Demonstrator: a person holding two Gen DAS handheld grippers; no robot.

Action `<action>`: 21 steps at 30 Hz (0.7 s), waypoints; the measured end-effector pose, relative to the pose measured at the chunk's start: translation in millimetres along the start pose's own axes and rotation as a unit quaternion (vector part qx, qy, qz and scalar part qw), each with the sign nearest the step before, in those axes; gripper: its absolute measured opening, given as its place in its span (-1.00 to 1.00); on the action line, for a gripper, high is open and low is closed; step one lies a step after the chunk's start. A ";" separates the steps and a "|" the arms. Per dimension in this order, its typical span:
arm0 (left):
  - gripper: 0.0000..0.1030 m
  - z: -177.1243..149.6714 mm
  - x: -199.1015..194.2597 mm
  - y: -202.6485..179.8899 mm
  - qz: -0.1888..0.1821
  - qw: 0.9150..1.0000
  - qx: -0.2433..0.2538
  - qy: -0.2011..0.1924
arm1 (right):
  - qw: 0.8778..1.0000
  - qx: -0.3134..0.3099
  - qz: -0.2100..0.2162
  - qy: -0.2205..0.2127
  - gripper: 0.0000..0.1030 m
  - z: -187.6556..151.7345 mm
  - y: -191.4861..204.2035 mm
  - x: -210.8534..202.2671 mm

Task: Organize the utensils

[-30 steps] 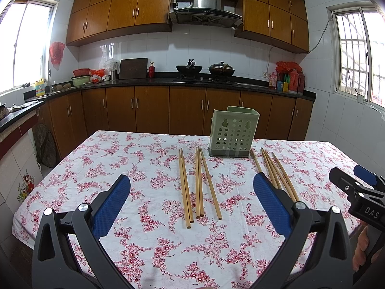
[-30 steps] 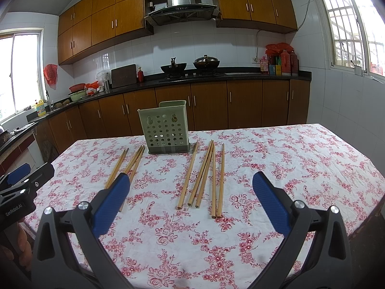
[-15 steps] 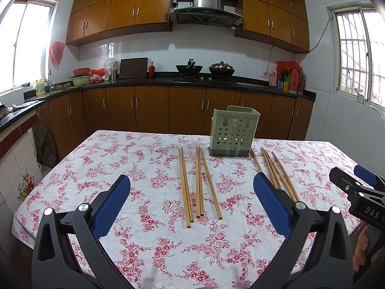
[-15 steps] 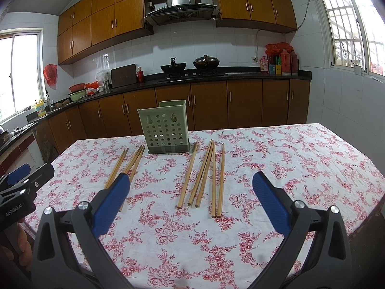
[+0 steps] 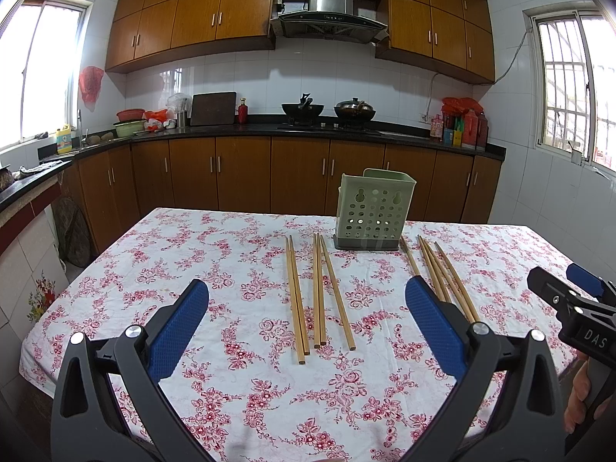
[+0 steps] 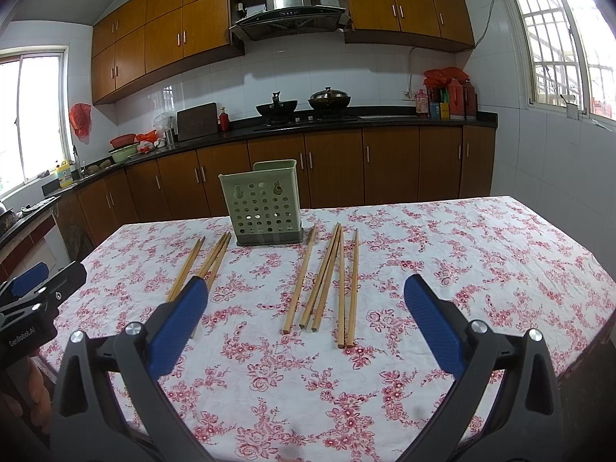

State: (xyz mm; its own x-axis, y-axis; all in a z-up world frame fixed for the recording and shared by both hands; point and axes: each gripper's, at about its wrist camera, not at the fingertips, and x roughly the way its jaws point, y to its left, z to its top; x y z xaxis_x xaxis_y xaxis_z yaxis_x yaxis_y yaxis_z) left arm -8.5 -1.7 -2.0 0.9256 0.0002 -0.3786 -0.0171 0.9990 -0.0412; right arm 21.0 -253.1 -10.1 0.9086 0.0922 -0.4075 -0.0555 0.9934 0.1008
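A pale green perforated utensil holder (image 5: 374, 211) (image 6: 264, 208) stands upright on the floral tablecloth. Several wooden chopsticks (image 5: 315, 288) lie flat left of it and several more (image 5: 442, 273) right of it. In the right wrist view the right group (image 6: 327, 281) and the left group (image 6: 204, 261) both show. My left gripper (image 5: 306, 308) is open and empty above the near table, in front of the left group. My right gripper (image 6: 304, 308) is open and empty in front of the right group.
The table (image 5: 192, 254) carries a red-flowered cloth and ends at a near edge below both grippers. Each gripper shows in the other's view: the right gripper (image 5: 569, 308) and the left gripper (image 6: 34, 300). Kitchen counters and cabinets (image 5: 246, 169) run behind.
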 end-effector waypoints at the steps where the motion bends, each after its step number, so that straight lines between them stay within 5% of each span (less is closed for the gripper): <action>1: 0.97 -0.1 -0.2 0.0 0.000 1.000 0.000 0.000 | 1.000 0.000 0.000 0.000 0.92 0.0 0.0 0.0; 13: 0.97 0.4 12.0 7.0 0.006 1.000 -0.006 0.019 | 1.000 0.005 -0.006 0.024 0.92 -0.1 -3.5 15.6; 21: 0.97 -1.5 62.1 32.9 0.033 0.992 -0.044 0.117 | 0.991 0.032 -0.038 0.123 0.92 -7.3 -28.5 75.6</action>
State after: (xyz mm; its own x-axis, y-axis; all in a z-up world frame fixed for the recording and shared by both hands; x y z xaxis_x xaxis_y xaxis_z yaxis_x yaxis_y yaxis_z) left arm 47.9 31.0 -28.3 0.8078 0.0452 -0.5877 -0.1173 0.9894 -0.0851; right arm 88.2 -274.0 -50.4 0.7805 0.0394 -0.6239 0.0422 0.9924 0.1153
